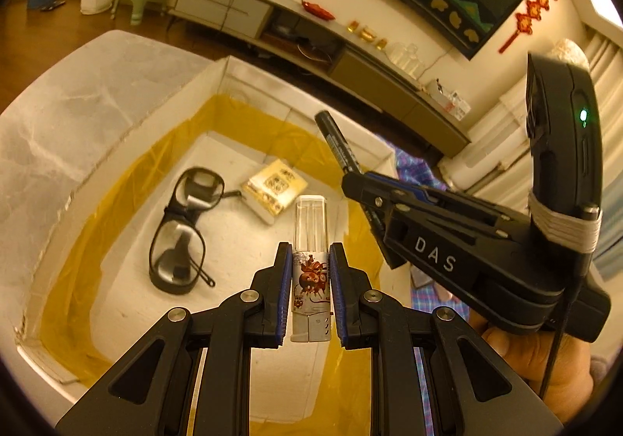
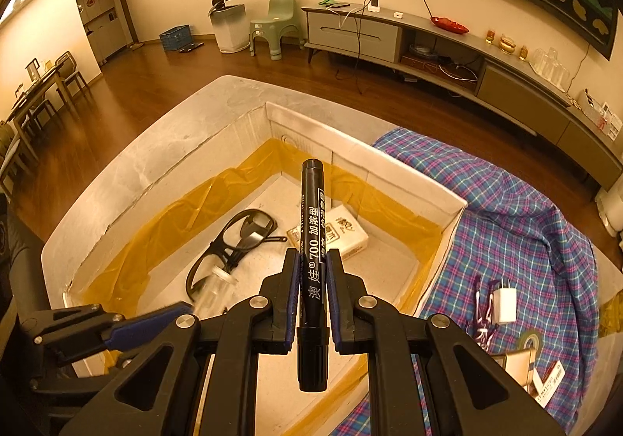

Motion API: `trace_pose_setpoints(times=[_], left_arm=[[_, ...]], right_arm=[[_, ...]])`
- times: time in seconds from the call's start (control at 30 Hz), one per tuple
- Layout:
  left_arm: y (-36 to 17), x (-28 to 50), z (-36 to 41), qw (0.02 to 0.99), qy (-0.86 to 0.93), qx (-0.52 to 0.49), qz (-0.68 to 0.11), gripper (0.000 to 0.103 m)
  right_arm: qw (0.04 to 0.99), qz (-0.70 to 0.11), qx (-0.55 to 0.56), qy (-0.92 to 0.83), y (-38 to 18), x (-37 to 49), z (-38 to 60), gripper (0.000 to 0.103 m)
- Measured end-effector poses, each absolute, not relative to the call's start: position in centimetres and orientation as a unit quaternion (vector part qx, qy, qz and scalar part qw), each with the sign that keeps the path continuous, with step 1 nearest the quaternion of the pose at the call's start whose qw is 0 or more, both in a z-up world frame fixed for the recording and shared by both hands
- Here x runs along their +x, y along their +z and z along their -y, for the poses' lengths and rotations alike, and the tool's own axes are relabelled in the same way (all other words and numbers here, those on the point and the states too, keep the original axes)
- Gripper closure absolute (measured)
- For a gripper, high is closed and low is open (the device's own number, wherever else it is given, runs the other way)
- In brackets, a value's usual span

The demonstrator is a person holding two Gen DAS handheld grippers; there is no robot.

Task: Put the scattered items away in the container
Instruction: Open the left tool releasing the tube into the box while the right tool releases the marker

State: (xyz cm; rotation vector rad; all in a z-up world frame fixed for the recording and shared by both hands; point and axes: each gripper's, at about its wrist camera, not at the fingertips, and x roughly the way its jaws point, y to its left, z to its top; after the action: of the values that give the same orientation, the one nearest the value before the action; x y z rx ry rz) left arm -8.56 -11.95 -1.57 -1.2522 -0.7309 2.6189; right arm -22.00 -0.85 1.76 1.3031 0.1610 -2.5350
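Both wrist cameras look steeply down (from close above) into the shared box [image 1: 117, 147].

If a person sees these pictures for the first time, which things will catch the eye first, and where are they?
First, the two held items above the white box: the right gripper is shut on a black marker, and the left gripper is shut on a lighter. Next, the black glasses and a small yellow packet lying inside the box, with the plaid cloth to its right.
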Motion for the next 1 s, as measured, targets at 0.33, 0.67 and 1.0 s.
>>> trace_pose_setpoints(times=[0.33,0.67,1.0], left_arm=[[-2.3,-12.3,15.0,0.038,0.859,-0.416,0.295,0.084],[-4.7,-14.4,15.1,0.039,0.826,-0.456,0.330,0.084],[-5.5,-13.7,15.4,0.038,0.811,-0.476,0.337,0.067]], right_arm=[[0.149,-0.008,0.488,-0.860,0.1,-24.8,-0.1,0.088],[0.130,-0.022,0.516,-0.846,-2.2,-25.8,-0.4,0.088],[0.126,-0.026,0.507,-0.852,-1.7,-24.5,-0.8,0.069]])
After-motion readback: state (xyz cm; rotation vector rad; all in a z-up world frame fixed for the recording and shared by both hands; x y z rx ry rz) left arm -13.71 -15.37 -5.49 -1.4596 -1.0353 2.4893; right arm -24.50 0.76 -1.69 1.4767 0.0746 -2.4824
